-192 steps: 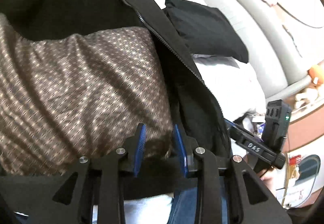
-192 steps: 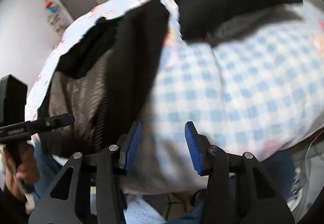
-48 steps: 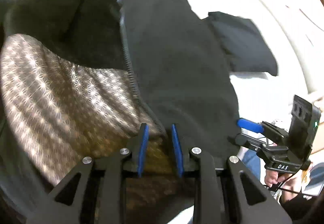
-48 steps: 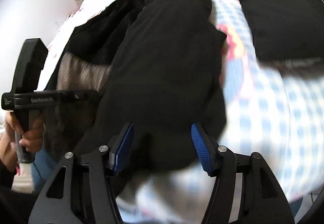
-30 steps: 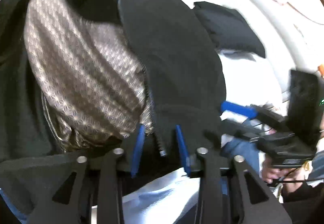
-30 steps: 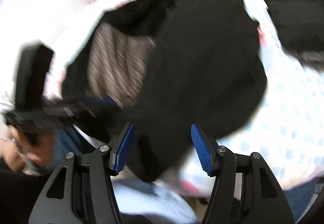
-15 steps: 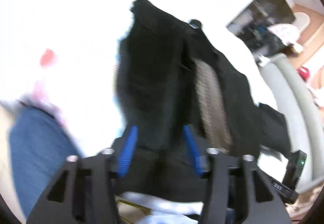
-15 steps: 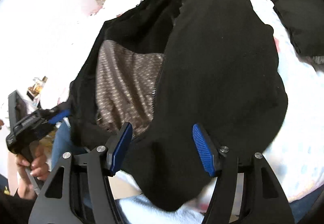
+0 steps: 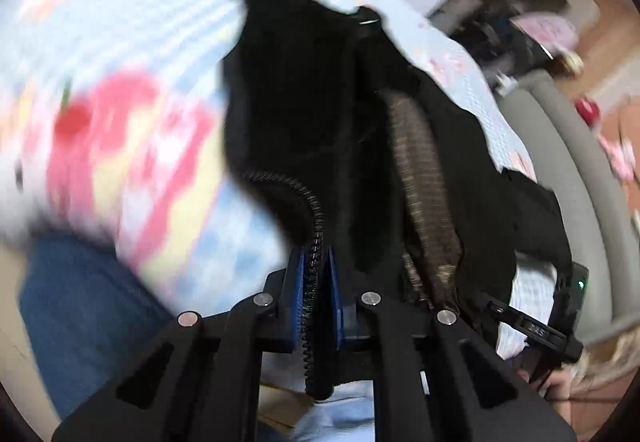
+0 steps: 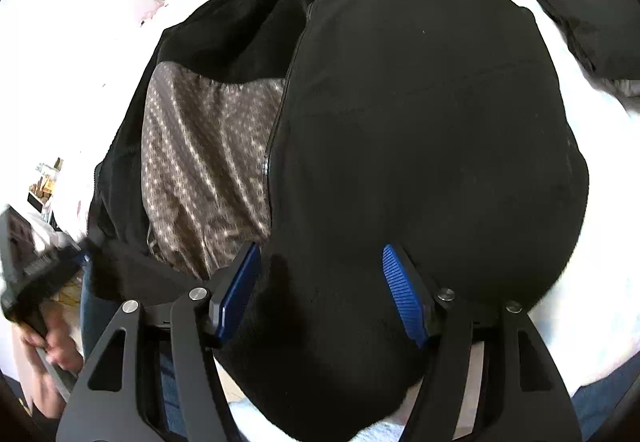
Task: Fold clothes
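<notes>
A black zip jacket with a brown patterned lining lies on the bed, its right front panel laid closed and its left panel open. My left gripper is shut on the zipper edge of the jacket's left panel at the hem. It also shows at the left edge of the right wrist view. My right gripper is open, its blue pads over the hem of the closed right panel, holding nothing.
The bed has a light blue checked sheet with pink prints. A folded black garment lies on the bed to the far right. A grey padded bed edge runs along the right. The person's jeans are at the near edge.
My left gripper has swung to the jacket's left panel and closed on its zipper edge. My right gripper has stayed open over the right panel's hem.
</notes>
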The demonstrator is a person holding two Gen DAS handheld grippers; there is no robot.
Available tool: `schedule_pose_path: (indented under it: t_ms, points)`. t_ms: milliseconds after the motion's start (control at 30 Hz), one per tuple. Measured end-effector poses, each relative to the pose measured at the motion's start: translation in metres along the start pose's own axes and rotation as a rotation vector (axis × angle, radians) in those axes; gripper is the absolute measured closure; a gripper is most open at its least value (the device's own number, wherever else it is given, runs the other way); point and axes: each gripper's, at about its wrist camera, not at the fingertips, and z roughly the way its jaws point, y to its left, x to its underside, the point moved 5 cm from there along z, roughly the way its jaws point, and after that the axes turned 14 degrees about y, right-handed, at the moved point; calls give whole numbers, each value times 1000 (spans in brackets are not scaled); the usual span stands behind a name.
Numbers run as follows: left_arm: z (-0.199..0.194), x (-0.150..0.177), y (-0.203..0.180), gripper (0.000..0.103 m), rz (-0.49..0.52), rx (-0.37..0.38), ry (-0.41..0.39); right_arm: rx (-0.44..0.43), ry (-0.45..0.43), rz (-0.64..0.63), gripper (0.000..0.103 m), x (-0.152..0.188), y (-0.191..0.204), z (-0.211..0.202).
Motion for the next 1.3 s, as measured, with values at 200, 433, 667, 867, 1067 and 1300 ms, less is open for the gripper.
schedule_pose_path:
  t_ms: [200,433,667,867,1067,1300]
  points:
    - [-41,-24,-121,93,460,-51,-23,-53,-7,-19,38,4,6,-15]
    - [55,3,-201,92,779,-10,250,-130,-176,7,35,-10,-9,-76]
    - [101,12,-137,64,614,55,389,-193,-75,-64,34,-25,14,-45]
    - [-8,-41,-40,64,264,243,236,-171,-5,-250,34,-49,66,-20]
    - [3,-147,98,64,-77,247,67,-13,-39,-328,34,-95,103,7]
    - [77,-238,158,38,-208,391,84,-42,-6,-309,72,-116,96,28]
